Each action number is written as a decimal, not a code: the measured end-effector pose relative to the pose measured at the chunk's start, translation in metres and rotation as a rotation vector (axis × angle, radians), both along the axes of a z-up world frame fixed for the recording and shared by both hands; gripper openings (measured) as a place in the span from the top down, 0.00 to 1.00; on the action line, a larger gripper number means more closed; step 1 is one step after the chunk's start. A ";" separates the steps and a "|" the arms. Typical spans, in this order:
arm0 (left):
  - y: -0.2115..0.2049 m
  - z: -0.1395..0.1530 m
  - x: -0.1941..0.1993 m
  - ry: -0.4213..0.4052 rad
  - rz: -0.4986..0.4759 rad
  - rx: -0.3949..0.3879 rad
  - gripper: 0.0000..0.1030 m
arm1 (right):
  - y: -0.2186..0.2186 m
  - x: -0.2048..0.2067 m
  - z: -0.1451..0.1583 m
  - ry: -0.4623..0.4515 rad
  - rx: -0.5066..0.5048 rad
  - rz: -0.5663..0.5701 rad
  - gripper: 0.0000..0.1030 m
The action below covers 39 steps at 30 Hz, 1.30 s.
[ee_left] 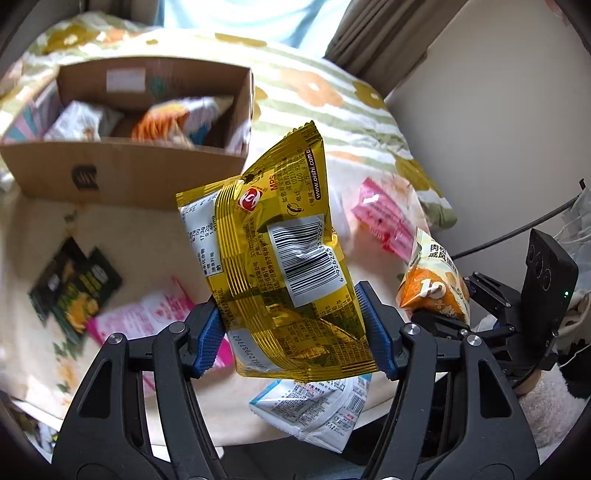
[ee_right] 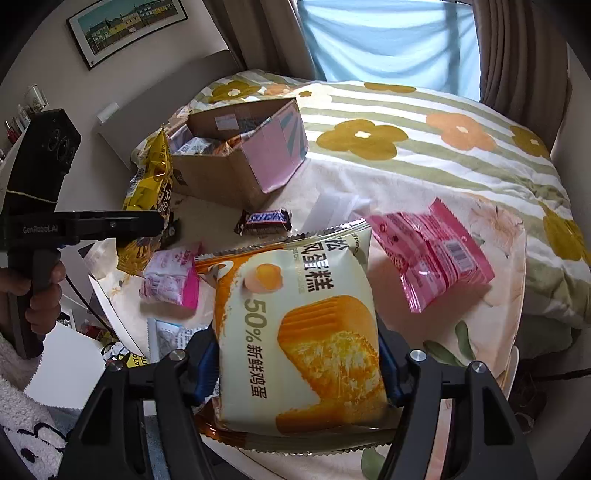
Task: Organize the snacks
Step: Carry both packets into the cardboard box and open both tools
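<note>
Flowered bedspread (ee_right: 424, 122), two snacks lifted at once for the open brown cardboard box (ee_left: 122, 170).
Gold foil snack packet (ee_left: 280, 258) sits clenched between the left gripper's (ee_left: 295, 328) blue pads; cream-and-orange egg-cake packet (ee_right: 299, 332) is clamped in the right gripper (ee_right: 295, 365). Next, seemingly: carry both over the box, which lies well apart, and release.

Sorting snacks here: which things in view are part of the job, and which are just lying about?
Part of the job:
- gold packet in left gripper
- egg cake packet in right gripper
- cardboard box
- pink packets
- chocolate bar
- dark green packet

Just lying about:
- floral duvet
- framed picture
- curtain
</note>
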<state>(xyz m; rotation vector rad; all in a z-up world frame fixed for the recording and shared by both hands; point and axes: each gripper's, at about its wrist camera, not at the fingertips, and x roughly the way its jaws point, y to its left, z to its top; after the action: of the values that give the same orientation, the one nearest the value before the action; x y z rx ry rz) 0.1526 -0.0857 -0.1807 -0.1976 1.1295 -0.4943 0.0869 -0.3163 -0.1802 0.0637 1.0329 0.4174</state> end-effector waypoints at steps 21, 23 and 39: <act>0.089 0.100 0.117 -0.153 0.048 0.091 0.39 | 0.091 0.095 0.088 -0.133 -0.004 -0.029 0.37; 0.100 0.098 0.138 -0.140 0.050 0.108 0.39 | 0.102 0.109 0.089 -0.131 -0.007 -0.040 0.37; 0.142 0.038 0.209 -0.142 0.038 0.376 0.00 | 0.146 0.178 0.067 -0.034 0.006 -0.108 0.37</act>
<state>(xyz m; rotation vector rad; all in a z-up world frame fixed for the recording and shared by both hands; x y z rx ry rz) 0.3613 0.0559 -0.1428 0.1417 1.0563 -0.2510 0.2646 -0.1699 -0.1131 0.1170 0.9902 0.3220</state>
